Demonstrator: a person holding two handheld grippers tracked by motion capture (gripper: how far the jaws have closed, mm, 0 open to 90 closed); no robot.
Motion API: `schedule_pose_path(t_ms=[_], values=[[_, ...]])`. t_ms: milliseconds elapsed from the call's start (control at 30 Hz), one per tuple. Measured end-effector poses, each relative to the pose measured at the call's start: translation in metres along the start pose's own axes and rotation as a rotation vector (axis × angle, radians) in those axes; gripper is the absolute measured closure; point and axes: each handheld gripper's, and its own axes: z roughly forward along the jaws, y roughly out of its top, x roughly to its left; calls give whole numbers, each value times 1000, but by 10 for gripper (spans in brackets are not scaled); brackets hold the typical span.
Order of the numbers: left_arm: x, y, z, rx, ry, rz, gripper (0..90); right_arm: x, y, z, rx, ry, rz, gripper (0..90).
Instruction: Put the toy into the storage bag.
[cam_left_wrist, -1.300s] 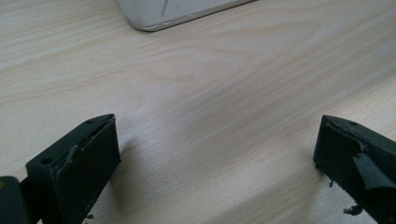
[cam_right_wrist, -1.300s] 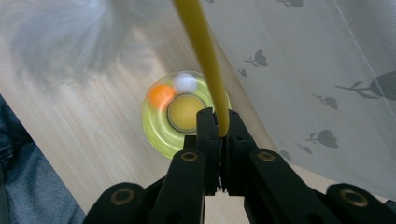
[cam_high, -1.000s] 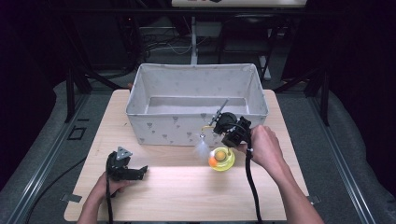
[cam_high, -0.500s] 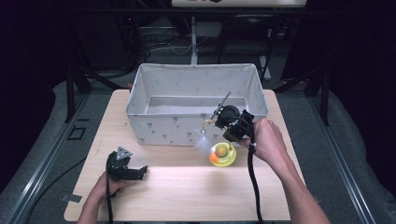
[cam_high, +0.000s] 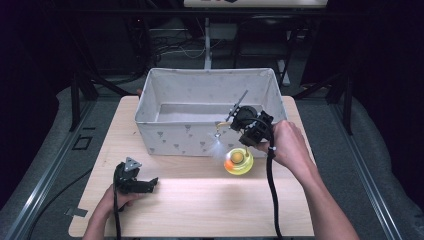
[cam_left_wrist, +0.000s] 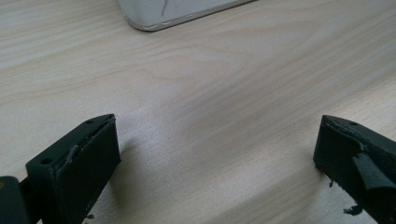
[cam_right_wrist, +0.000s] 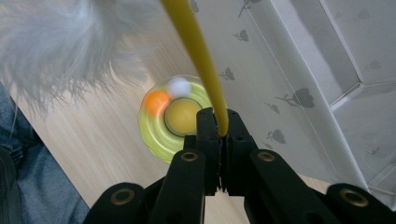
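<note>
A yellow-green round toy with an orange ball and a white ball lies just in front of the grey fabric bin. A thin yellow stick with a white feather tuft runs up past the toy. My right gripper is shut on that stick, right above the toy and close to the bin's front wall. In the high view the right gripper hovers over the toy, with the feather tuft to its left. My left gripper rests open on the table at the front left, nothing between its jaws.
The bin's inside looks empty and takes up the back half of the wooden table. A bin corner shows ahead of the left gripper. A trouser leg shows past the table's edge.
My right gripper has risen a little and shifted toward the bin with the stick; the toy has crept slightly the same way. The left gripper has stayed put.
</note>
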Motion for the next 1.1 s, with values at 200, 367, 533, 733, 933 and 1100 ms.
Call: schedule_pose_path(t_ms=[200, 367, 533, 733, 933, 1100], values=[[0, 0, 0, 0, 0, 0, 3, -2, 2, -6, -8, 2, 0, 884], [0, 0, 0, 0, 0, 0, 3, -5, 4, -13, -16, 4, -3, 885], [0, 0, 0, 0, 1, -1, 3, -6, 8, -21, -19, -9, -10, 885], [0, 0, 0, 0, 1, -1, 3, -9, 17, -34, -32, -13, -15, 885], [0, 0, 0, 0, 1, -3, 3, -14, 24, -47, -43, -21, -19, 885], [0, 0, 0, 1, 1, -1, 3, -18, 32, -57, -55, -26, -20, 885]])
